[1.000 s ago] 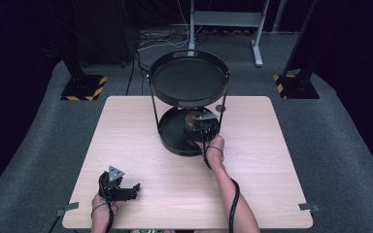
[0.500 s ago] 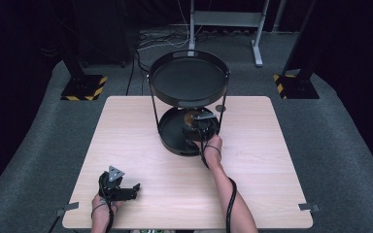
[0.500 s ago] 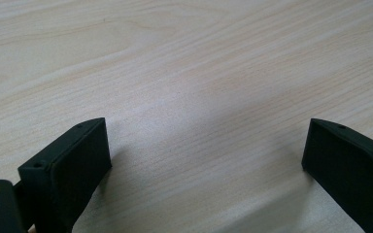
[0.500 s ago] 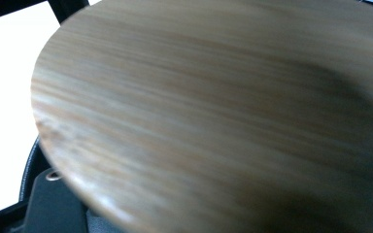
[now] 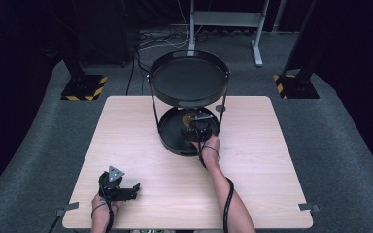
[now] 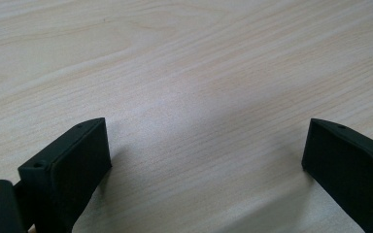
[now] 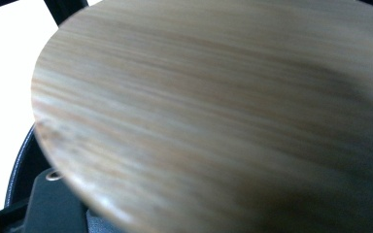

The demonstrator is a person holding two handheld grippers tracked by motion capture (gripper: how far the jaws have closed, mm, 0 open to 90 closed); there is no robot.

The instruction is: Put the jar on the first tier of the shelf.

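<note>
A black two-tier tray stand (image 5: 189, 80) stands at the table's far middle. My right gripper (image 5: 197, 126) reaches into its lower tray (image 5: 172, 143), under the upper tier. A round wooden disc (image 7: 213, 111) lies tilted right in front of the right gripper view's camera and covers most of the jaws; the gripper looks shut on it. In the high view the disc (image 5: 190, 118) is a brown patch just beyond the gripper. My left gripper (image 5: 133, 188) rests on the table near the front left. It is open, with bare wood between its jaws (image 6: 206, 150).
The light wooden table (image 5: 272, 160) stands on grey carpet. A small dark round thing (image 5: 220, 108) lies on the table just right of the stand. Black stands with yellow-striped feet (image 5: 85, 90) and a metal frame (image 5: 223, 19) are behind the table.
My right gripper has shifted slightly left and toward the person inside the lower tray. The left gripper has not moved.
</note>
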